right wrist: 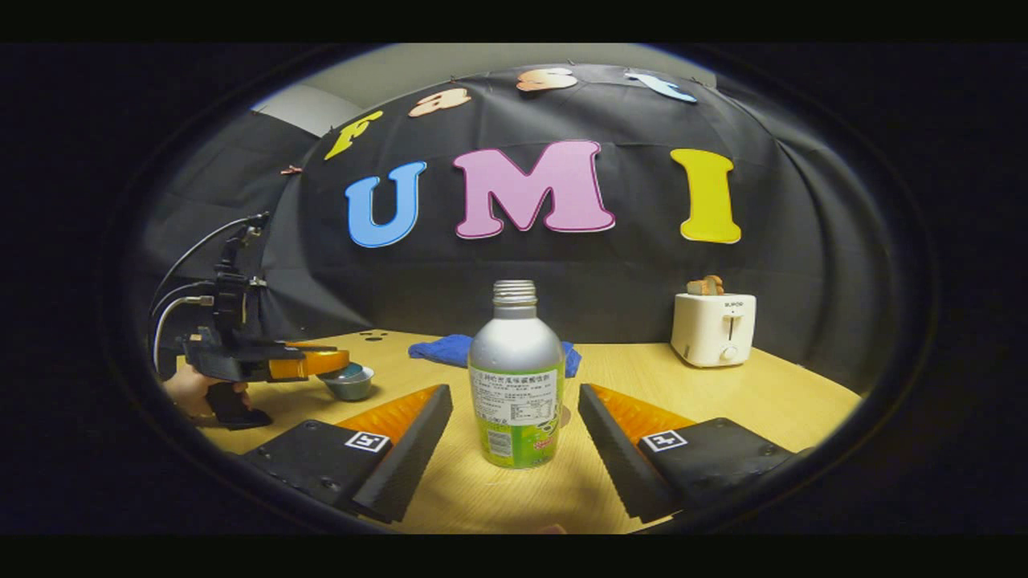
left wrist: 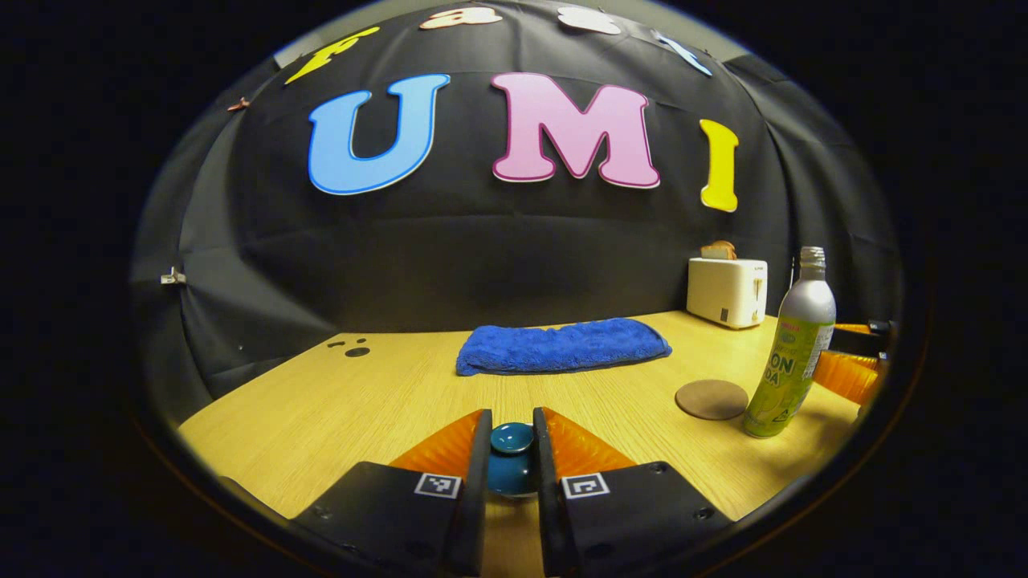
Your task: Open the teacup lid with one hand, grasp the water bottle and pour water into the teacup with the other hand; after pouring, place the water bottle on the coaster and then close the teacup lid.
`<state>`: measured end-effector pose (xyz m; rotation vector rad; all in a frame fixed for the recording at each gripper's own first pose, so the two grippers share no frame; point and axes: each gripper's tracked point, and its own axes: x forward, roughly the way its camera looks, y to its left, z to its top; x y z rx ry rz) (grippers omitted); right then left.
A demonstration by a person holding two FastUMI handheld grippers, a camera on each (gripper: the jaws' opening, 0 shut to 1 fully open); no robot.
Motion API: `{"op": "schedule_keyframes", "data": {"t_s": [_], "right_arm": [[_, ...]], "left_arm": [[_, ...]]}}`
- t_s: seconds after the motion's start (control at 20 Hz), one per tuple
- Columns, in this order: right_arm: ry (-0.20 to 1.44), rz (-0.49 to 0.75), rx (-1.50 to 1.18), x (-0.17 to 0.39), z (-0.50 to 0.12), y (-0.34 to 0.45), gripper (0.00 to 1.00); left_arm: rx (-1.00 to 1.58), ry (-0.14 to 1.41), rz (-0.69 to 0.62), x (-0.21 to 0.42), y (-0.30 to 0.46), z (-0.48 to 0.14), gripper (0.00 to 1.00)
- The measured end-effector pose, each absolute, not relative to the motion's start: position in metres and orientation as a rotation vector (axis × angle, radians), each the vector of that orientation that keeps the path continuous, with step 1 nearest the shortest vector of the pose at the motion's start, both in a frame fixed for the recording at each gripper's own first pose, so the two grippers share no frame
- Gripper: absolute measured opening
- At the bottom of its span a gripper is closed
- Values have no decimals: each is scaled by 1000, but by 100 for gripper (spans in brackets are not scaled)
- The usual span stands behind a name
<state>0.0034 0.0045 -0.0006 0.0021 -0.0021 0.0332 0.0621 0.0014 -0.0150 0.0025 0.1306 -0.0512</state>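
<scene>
My left tongs (left wrist: 511, 449) pinch the small, slick teacup lid knob (left wrist: 511, 440); my right tongs (right wrist: 514, 429) stand apart flanking the smooth, tippy water bottle (right wrist: 516, 377) at 12 o'clock, best gripped mid-body.

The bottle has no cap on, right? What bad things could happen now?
1. The water bottle stands open-topped between the right gripper's spread fingers; a bump from either could tip it and spill.
2. The left gripper pinches only the small round knob of the teacup lid, so the lid might slip out.
3. The coaster sits close to the bottle, so setting it down off-centre seems possible later.
</scene>
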Motion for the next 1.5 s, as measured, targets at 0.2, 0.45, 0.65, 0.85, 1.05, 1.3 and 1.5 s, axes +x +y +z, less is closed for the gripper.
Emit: {"op": "schedule_keyframes", "data": {"t_s": [0.2, 0.45, 0.65, 0.85, 1.05, 1.3, 1.5], "right_arm": [[0, 24, 1, 11, -2, 8, 98], [0, -25, -2, 25, -1, 9, 98], [3, -1, -2, 24, -2, 19, 80], [-10, -16, -155, 37, 12, 21, 76], [-77, -75, -565, 49, 52, 20, 76], [-47, 8, -935, 73, 46, 61, 76], [-39, 51, -1170, 85, 38, 82, 76]], "left_arm": [[-54, 78, -15, 48, 17, -1, 31], [-108, 24, -24, 30, 19, 21, 31], [-116, 9, -4, 23, 36, 24, 31], [-166, -1, 5, 18, 60, 24, 31], [-163, -2, 32, 17, 83, 22, 31], [-181, 9, 38, 17, 97, 13, 31], [-197, 13, 45, 18, 104, 7, 31]]}}
